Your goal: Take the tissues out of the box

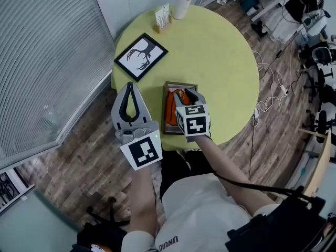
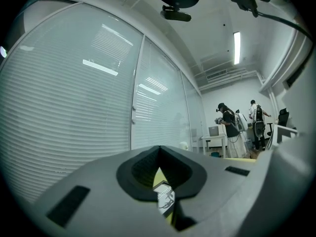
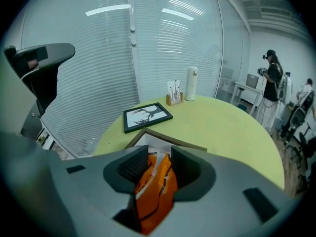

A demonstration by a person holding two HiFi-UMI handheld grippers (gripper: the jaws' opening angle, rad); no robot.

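Filling the middle of the head view, a round yellow-green table (image 1: 220, 51) carries everything that matters. A framed black-and-white picture (image 1: 140, 55), a white cup (image 1: 183, 2) and a small card stand (image 1: 163, 18) sit toward its far and left side. A shallow wooden box (image 1: 179, 84) lies near the edge closest to the person. The orange tissue pack (image 1: 171, 112) lies inside that box, down between its walls, so nothing has been taken out yet. By my reading the task is at its start, with the grasp being set up and the lift and removal yet to come. The right forearm (image 1: 220, 161) reaches forward from the body over the near table edge, carrying the right gripper (image 3: 159, 158) above the box and pointing down into it. Its jaws stand wide apart astride the orange pack, which fills the gap between the dark pads. The pads sit right against the pack's sides but do not visibly squeeze or crease it, so I take this as an unclamped straddle and not a firm hold. The left forearm (image 1: 143, 193) is held out beside it, with the left gripper (image 1: 129, 85) hanging off the table's near-left edge above the wooden floor. Its jaws are brought together at the tips with nothing between them, and it is apart from the box and doing no work on it.
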